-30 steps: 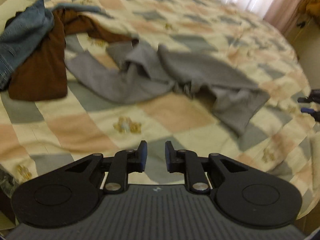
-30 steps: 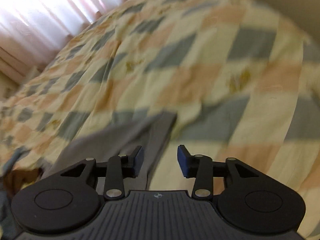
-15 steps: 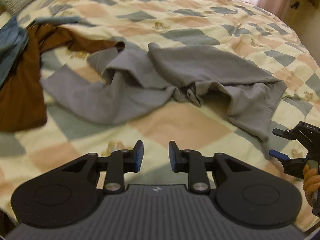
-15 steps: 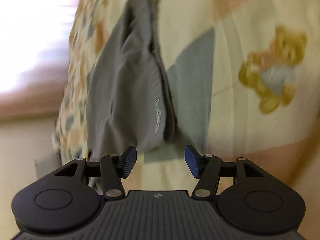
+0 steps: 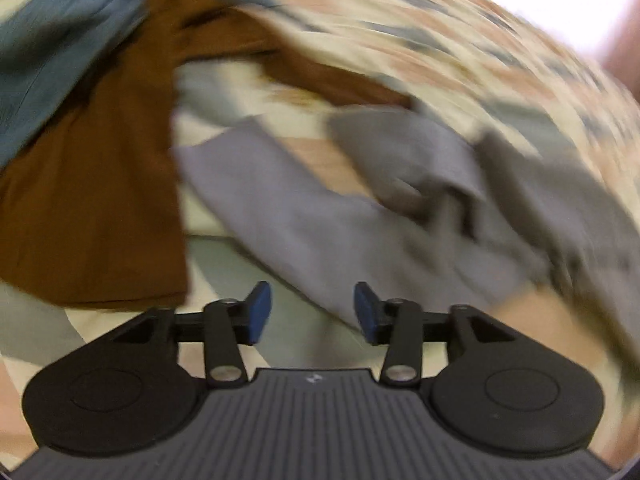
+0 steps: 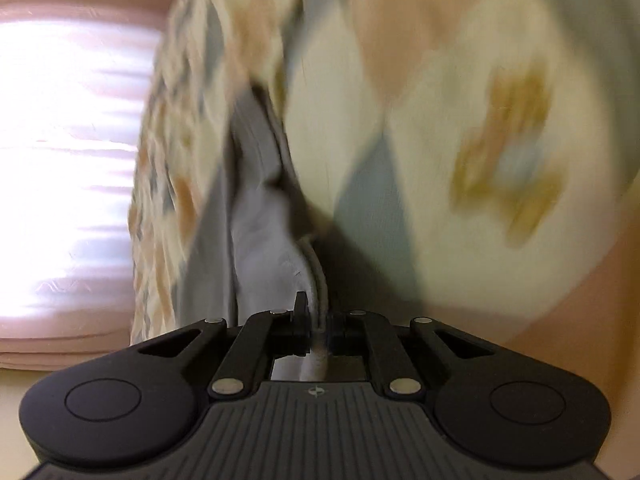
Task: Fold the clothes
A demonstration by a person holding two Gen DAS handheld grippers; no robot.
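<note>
My right gripper (image 6: 318, 322) has just closed its fingers on the hem of the grey garment (image 6: 260, 216), my left gripper (image 5: 313, 312) has been opening, fingers apart over bare quilt (image 5: 296, 336) just short of that garment's edge, brown garment (image 5: 100, 200) and denim (image 5: 52, 52) beyond.

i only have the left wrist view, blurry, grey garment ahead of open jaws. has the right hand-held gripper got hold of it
Observer: Yes. The right hand-held gripper has just closed, its jaws pinching an edge of the grey garment.
Operator: is the edge lifted
Observer: Cannot tell; it runs from the jaws back along the patchwork quilt.
Operator: anything else that side
Observer: A bright curtained window beyond the bed edge.
</note>
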